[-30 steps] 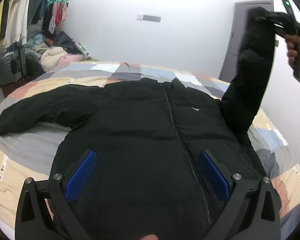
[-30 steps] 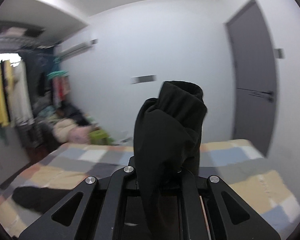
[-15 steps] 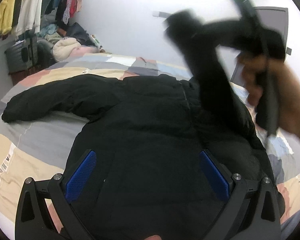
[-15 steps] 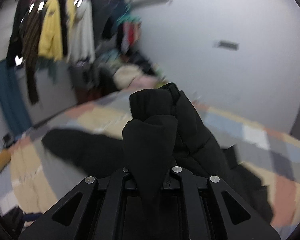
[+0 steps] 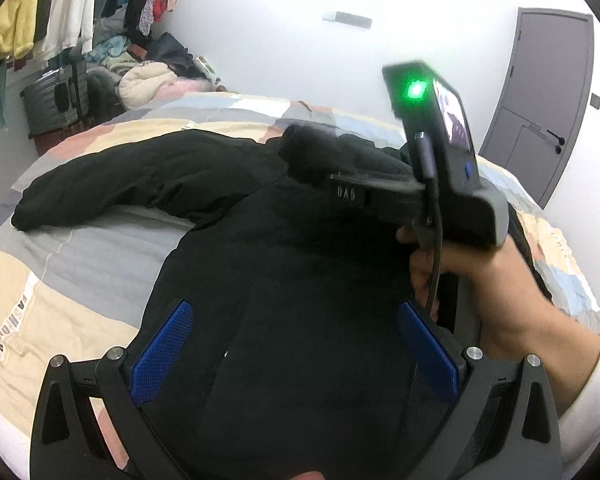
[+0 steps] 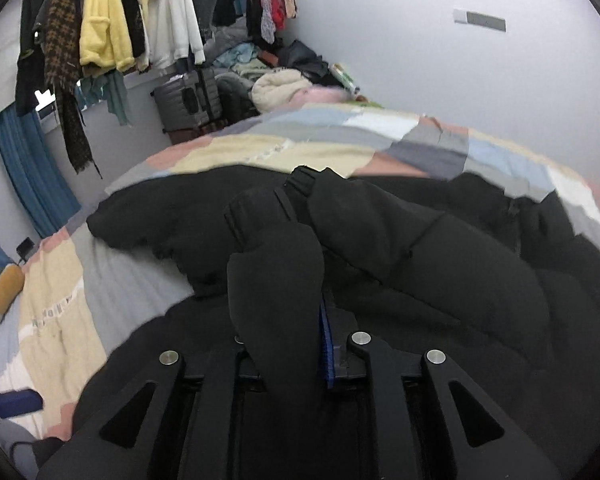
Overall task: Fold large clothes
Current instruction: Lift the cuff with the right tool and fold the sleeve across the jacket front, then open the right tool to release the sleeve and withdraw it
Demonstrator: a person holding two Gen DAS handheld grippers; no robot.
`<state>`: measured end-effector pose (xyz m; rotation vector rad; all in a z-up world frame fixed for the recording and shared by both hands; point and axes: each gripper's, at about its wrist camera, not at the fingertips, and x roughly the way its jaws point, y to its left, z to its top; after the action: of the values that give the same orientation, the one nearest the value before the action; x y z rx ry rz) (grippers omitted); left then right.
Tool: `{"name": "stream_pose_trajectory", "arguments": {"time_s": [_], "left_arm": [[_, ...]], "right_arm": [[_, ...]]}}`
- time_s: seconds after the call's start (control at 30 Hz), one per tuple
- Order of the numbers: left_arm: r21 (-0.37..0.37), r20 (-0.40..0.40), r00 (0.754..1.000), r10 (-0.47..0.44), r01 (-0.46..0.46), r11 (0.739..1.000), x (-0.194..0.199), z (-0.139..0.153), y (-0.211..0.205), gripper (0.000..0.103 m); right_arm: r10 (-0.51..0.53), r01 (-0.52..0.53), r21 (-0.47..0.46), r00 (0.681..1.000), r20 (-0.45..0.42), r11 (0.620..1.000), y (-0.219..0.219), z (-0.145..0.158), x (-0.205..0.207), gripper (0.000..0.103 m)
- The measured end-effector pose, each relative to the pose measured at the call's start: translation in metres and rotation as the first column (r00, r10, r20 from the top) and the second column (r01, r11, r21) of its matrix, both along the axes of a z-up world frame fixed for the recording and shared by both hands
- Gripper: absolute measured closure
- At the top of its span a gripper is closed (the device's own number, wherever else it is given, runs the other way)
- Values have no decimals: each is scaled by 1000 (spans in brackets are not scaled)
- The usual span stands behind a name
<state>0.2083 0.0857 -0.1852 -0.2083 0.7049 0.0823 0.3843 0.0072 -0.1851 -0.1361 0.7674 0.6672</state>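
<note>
Black puffer jacket lies front-up across the patchwork bedspread, collar toward the far wall. One sleeve is stretched out flat to the left side of the view.

Step in hand, as I judge it: folding the other sleeve inward over the chest. Right gripper, held in the person's hand, has this sleeve's cuff end between its jaws; they have just been opening slightly, and a blue pad shows beside the fabric. Cloth sits in the gap; grip looks loosening, not yet free.

Left gripper hovers low over the jacket's hem, jaws spread wide, nothing between its pads.

Next move likely calls for letting the cuff go fully so the sleeve rests across the chest, then backing out without dragging it. The flat sleeve would follow.
</note>
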Motion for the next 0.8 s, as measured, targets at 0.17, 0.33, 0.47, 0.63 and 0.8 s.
{"name": "stream_pose_trajectory", "arguments": {"time_s": [0.17, 0.33, 0.47, 0.63, 0.8], "left_arm": [[23, -12, 1000, 2, -1, 1000, 4, -1, -2, 0], [25, -15, 1000, 6, -6, 1000, 4, 2, 1, 0], [37, -1, 1000, -4, 4, 999, 0, 6, -2, 1], [50, 53, 998, -29, 26, 998, -8, 18, -7, 0], [47, 99, 994, -40, 35, 998, -17, 29, -9, 0]], "right_arm": [[-1, 2, 39, 1000, -28, 999, -5, -6, 2, 78], [10, -7, 80, 999, -35, 997, -14, 4, -1, 56], [-2, 4, 96, 1000, -23, 995, -29, 21, -7, 56], [-60, 55, 139, 998, 32, 989, -57, 59, -19, 56], [-134, 119, 137, 985, 105, 983, -85, 105, -37, 53]]}}
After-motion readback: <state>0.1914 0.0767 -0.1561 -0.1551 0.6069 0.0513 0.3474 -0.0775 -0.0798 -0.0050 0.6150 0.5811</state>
